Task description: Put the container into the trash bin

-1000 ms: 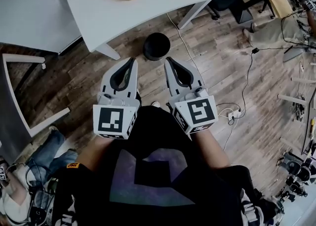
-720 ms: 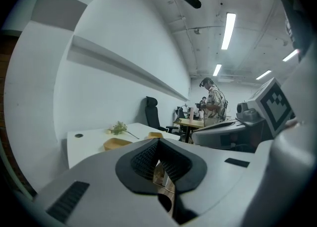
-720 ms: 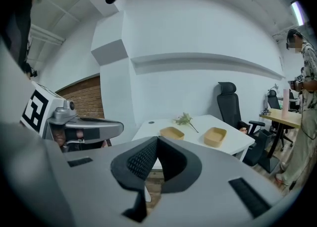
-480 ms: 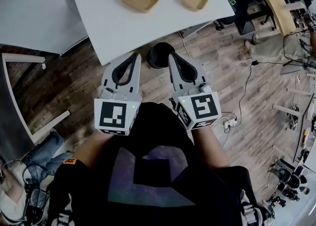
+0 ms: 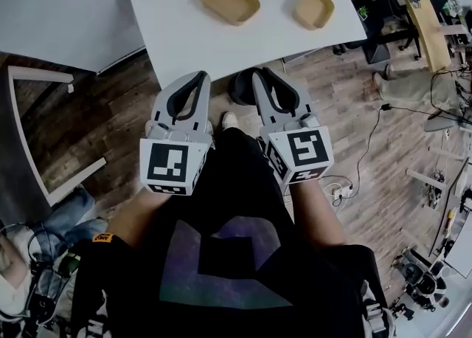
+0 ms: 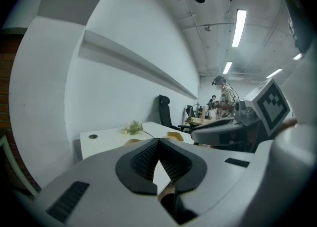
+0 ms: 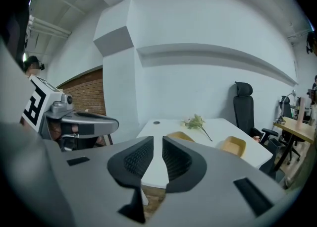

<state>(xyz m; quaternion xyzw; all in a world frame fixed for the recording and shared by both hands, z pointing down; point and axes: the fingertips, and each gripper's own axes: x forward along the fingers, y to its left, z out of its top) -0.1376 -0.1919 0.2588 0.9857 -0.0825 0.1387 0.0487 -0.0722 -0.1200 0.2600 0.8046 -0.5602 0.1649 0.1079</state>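
Observation:
Two tan, empty containers lie on the white table (image 5: 177,26): a larger one (image 5: 231,1) and a smaller one (image 5: 313,8). In the right gripper view they show as a nearer container (image 7: 181,136) and a farther one (image 7: 233,145). The black trash bin (image 5: 240,89) stands on the wooden floor at the table's near edge, partly hidden behind my right gripper (image 5: 259,73). My left gripper (image 5: 202,77) is held beside it, short of the table. Both are shut and empty: the left gripper's (image 6: 158,141) tips touch, and the right gripper (image 7: 158,140) shows only a thin slit.
A flower sprig (image 7: 197,121) lies at the table's far side. A black office chair (image 7: 242,107) stands beyond the table. A white frame (image 5: 29,137) stands on the floor at the left, and cables (image 5: 369,130) trail across the floor on the right. Someone stands far off (image 6: 225,97).
The table and containers have slid nearer in the head view. The bin has moved from open floor to the table's edge, behind the right gripper. Both grippers stay shut.

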